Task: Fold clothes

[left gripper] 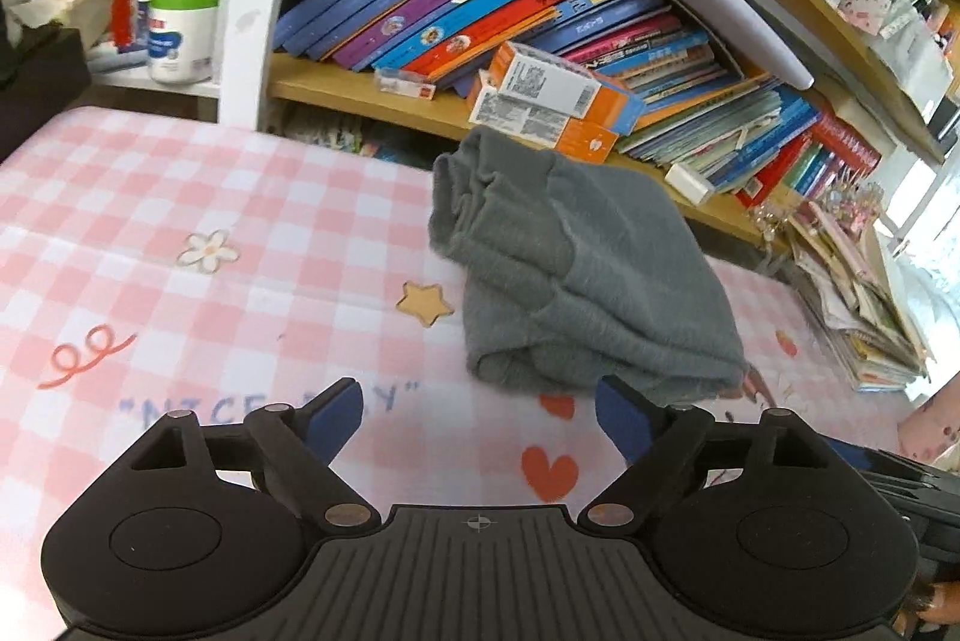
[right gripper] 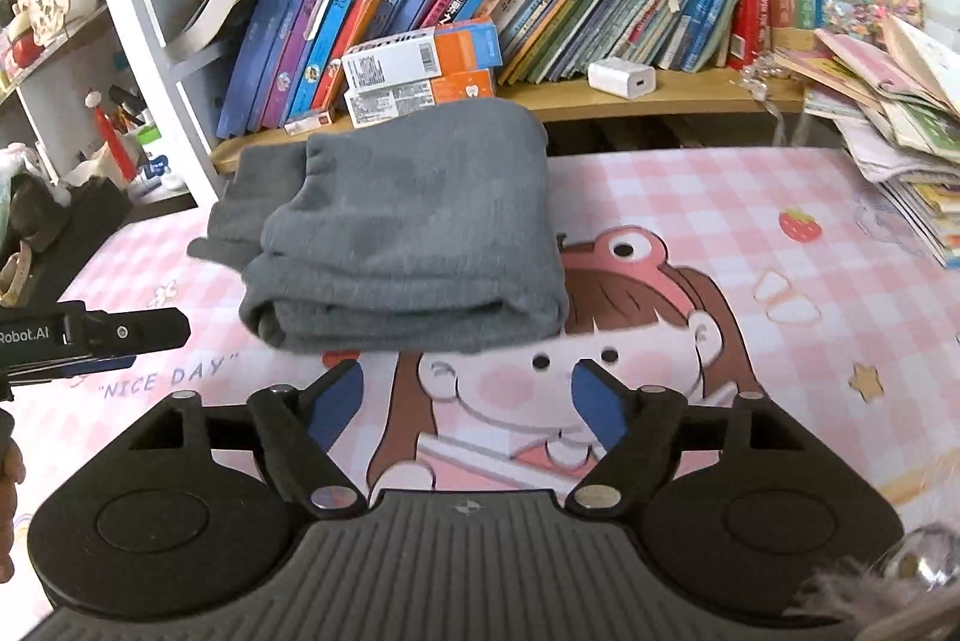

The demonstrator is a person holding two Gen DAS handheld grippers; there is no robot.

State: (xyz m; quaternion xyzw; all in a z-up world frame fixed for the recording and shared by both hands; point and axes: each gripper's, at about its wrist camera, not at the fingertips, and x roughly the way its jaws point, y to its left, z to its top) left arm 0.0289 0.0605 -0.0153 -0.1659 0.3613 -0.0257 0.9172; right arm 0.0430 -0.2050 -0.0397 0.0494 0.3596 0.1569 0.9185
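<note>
A grey garment lies folded into a thick bundle on the pink checked mat, close to the bookshelf. The right wrist view shows the same grey garment from the front, its folded edge facing me. My left gripper is open with nothing between its blue pads, just short of the bundle's near left corner. My right gripper is also open and empty, a little in front of the bundle's near edge. The left gripper's black body shows at the left edge of the right wrist view.
A wooden shelf crammed with leaning books runs behind the mat, with orange-and-white boxes at its front. A white charger sits on the shelf. Piled booklets rise at the mat's right end. Pen pots and a white tub stand far left.
</note>
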